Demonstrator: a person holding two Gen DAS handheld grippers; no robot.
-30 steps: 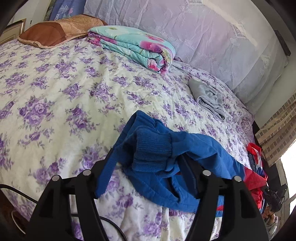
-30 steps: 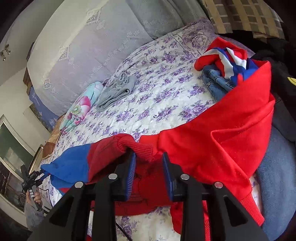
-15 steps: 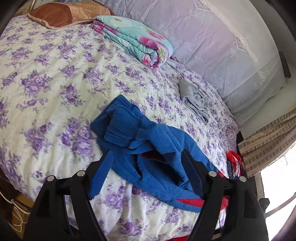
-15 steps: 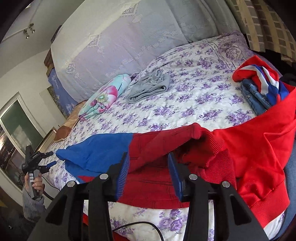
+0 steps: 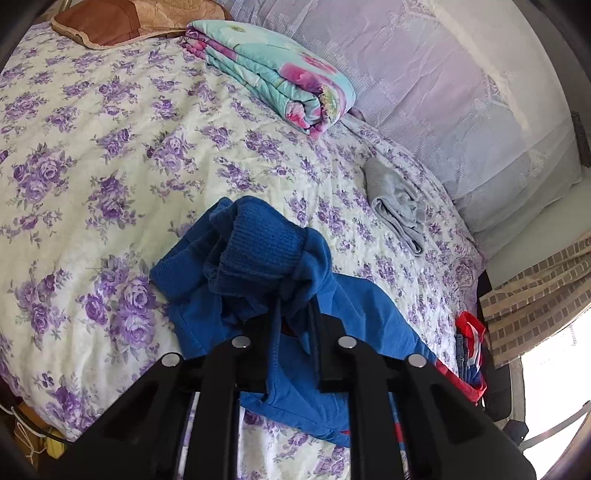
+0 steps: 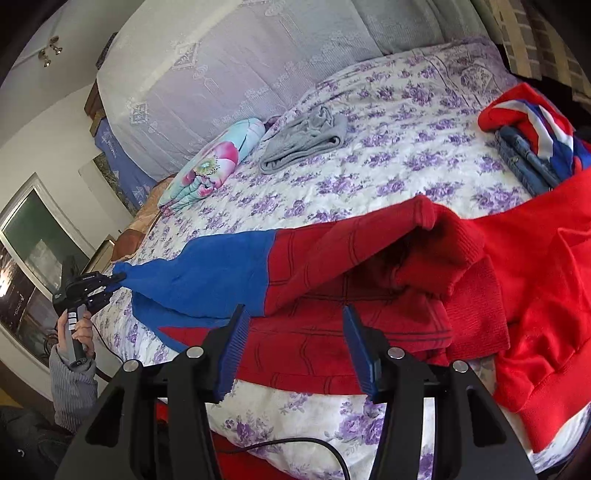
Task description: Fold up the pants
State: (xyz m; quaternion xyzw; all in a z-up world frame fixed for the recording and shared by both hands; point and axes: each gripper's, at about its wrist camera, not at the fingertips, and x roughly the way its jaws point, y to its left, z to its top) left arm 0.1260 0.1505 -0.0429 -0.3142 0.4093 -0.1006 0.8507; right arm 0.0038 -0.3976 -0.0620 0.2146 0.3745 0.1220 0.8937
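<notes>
The pants are blue (image 5: pixel 258 258) at the leg ends and red (image 6: pixel 369 266) toward the waist, lying across the front of the flowered bed. My left gripper (image 5: pixel 293 325) is shut on blue fabric just behind the ribbed blue cuff. In the right wrist view the left gripper (image 6: pixel 110 280) holds the blue end at the far left. My right gripper (image 6: pixel 291 332) is open and empty, just in front of the red part with its ribbed red cuff (image 6: pixel 443 258).
A folded floral quilt (image 5: pixel 273 77) and a brown pillow (image 5: pixel 122 18) lie at the back. A folded grey garment (image 5: pixel 399 199) lies mid-bed. Jeans and a red-white-blue garment (image 6: pixel 532 140) are piled at the right. A red garment (image 6: pixel 554 277) lies beside the pants.
My left gripper closed on the blue fabric at the cuff. My right gripper let go of the red cuff, opened wide and drew back.
</notes>
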